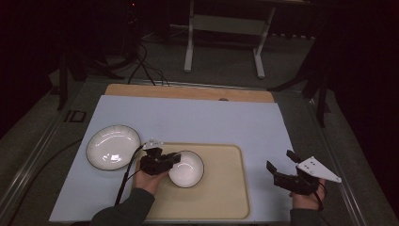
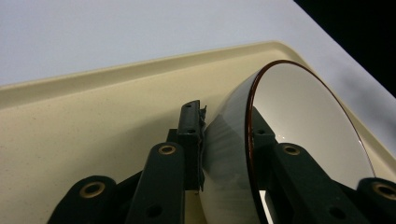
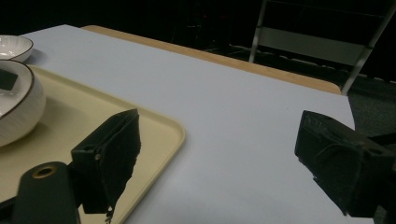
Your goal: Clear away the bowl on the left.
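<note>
A small white bowl (image 1: 187,168) with a dark rim rests on the cream tray (image 1: 226,188). My left gripper (image 1: 173,159) is shut on the bowl's left rim; in the left gripper view one jaw presses the ribbed outside and the other sits inside the bowl (image 2: 299,121). My right gripper (image 1: 280,162) hovers open over the blue mat to the right of the tray, nothing between its jaws. In the right gripper view the bowl (image 3: 16,107) sits at the far left on the tray (image 3: 154,128).
A larger white plate (image 1: 113,147) with a dark rim lies on the blue mat (image 1: 197,117) left of the tray. A wooden strip (image 1: 188,92) borders the mat's far edge. A white stand frame (image 1: 226,28) is on the floor beyond the table.
</note>
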{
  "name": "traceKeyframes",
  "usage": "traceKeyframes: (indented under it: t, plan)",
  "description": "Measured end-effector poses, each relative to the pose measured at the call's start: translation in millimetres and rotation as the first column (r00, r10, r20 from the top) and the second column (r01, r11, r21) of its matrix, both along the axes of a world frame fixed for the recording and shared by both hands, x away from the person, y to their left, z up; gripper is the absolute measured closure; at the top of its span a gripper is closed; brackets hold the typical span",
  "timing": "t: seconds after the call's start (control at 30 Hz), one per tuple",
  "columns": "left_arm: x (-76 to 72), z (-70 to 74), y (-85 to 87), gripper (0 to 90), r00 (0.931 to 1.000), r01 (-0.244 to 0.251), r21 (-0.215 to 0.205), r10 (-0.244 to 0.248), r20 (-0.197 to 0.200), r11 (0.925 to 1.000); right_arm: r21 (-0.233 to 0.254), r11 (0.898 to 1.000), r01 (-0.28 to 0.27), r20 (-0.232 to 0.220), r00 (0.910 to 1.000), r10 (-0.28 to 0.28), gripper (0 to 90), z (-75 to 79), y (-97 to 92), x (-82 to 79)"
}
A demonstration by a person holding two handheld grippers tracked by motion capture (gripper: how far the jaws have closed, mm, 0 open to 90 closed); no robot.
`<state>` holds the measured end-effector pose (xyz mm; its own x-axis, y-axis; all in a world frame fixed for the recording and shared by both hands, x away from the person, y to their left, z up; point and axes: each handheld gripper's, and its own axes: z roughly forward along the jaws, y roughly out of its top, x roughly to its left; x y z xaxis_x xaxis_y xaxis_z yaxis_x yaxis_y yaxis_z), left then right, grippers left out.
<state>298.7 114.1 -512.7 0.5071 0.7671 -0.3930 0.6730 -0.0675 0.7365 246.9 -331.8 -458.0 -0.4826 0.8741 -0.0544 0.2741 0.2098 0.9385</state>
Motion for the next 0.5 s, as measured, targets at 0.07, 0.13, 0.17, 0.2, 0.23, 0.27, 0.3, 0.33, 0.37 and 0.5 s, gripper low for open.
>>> traceKeyframes:
  t: [0.07, 0.13, 0.17, 0.2, 0.23, 0.27, 0.3, 0.33, 0.37, 0.5]
  plan:
    - [0.7, -1.0, 0.2, 74.8, 1.0, -0.003, -0.007, 0.003, -0.002, 1.0, -0.001, 1.0, -0.001, 0.0, 1.0, 0.001, 14.0, -0.1, 0.0, 0.1]
    - [0.9, -2.9, -0.8, 74.7, 0.9998, -0.021, -0.009, 0.021, -0.001, 0.9997, -0.001, 1.0, -0.001, 0.0, 1.0, 0.001, 14.0, 0.0, -0.4, 0.2]
    - [0.9, -2.9, -0.8, 74.6, 0.9998, -0.021, -0.009, 0.021, -0.001, 0.9997, -0.001, 1.0, 0.0, 0.0, 1.0, 0.0, 14.0, -0.1, -0.5, 0.1]
    - [0.8, -3.6, -1.7, 74.3, 0.9994, -0.035, 0.002, 0.035, 0.004, 0.9994, 0.001, 1.0, 0.0, 0.0, 1.0, 0.0, 14.0, -0.1, -0.6, 0.0]
    - [1.1, -3.8, -1.7, 72.5, 0.9993, -0.036, 0.011, 0.036, 0.002, 0.9993, 0.0, 1.0, 0.0, 0.0, 1.0, 0.0, 14.0, -0.1, -0.6, 0.1]
    - [1.9, -5.2, -2.1, 70.1, 0.9989, -0.046, 0.033, 0.046, -0.009, 0.9984, 0.0, 1.0, 0.0, 0.0, 1.0, 0.0, 14.0, -0.1, -0.5, 0.1]
    - [2.8, -7.0, -2.2, 67.8, 0.9988, -0.045, 0.045, 0.046, -0.019, 0.998, -0.001, 1.0, -0.001, 0.0, 1.0, 0.001, 14.0, -0.1, -0.3, 0.1]
    - [2.8, -7.0, -2.2, 65.0, 0.9988, -0.045, 0.045, 0.046, -0.019, 0.998, -0.001, 1.0, -0.001, -0.002, 1.0, 0.001, 14.0, -0.1, 0.0, 0.0]
    - [4.6, -9.6, -1.2, 61.3, 0.9984, -0.043, 0.041, 0.044, -0.034, 0.9982, -0.001, 1.0, 0.0, -0.001, 1.0, 0.0, 14.0, 0.0, 0.1, -0.1]
    - [6.3, -10.6, 0.4, 51.0, 0.9972, -0.059, 0.051, 0.061, -0.044, 0.997, -0.001, 1.0, 0.0, 0.0, 1.0, 0.0, 14.0, 0.0, -0.3, -0.1]
